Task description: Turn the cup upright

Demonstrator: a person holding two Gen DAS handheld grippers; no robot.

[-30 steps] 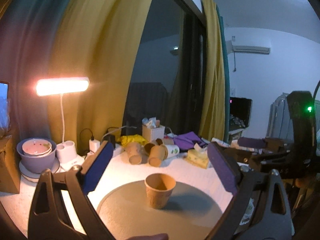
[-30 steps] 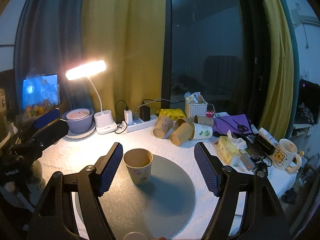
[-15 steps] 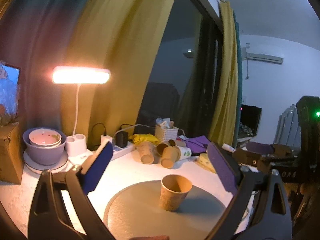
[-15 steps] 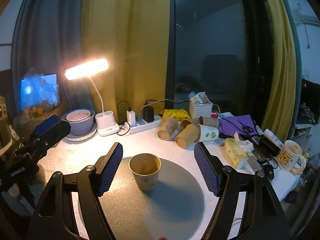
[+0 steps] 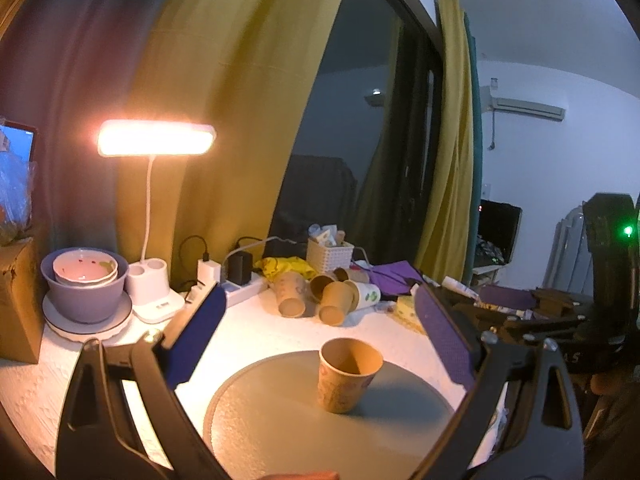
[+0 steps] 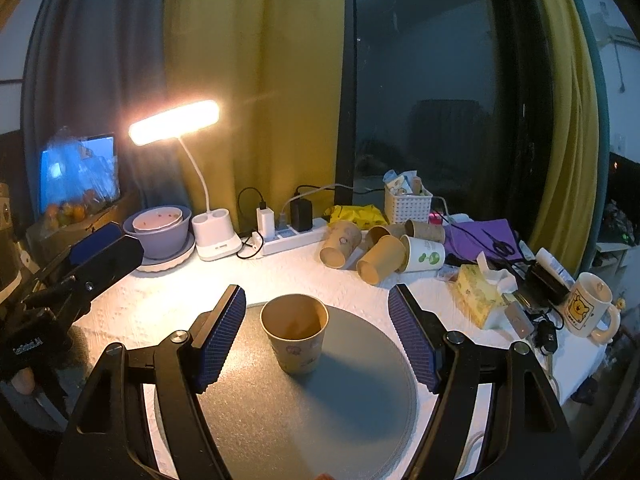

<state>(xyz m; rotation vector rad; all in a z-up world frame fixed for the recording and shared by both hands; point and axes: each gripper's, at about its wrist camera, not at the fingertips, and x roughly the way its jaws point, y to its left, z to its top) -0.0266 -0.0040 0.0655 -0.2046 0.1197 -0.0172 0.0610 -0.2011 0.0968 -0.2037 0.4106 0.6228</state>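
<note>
On the round mat [image 6: 280, 420], the cup [image 6: 295, 332] stands upright; both grippers, left gripper [image 5: 320, 336] and right gripper [image 6: 316, 336], have backed away, wide open and empty — flip apparently done.

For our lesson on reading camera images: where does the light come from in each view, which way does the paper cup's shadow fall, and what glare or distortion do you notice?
Left wrist view: the desk lamp glares with a halo; the cup casts its shadow rightward on the round mat; curtains bow at the fisheye edges. Right wrist view: the same lamp flares; the shadow falls right and toward the camera; the window frame curves.
</note>
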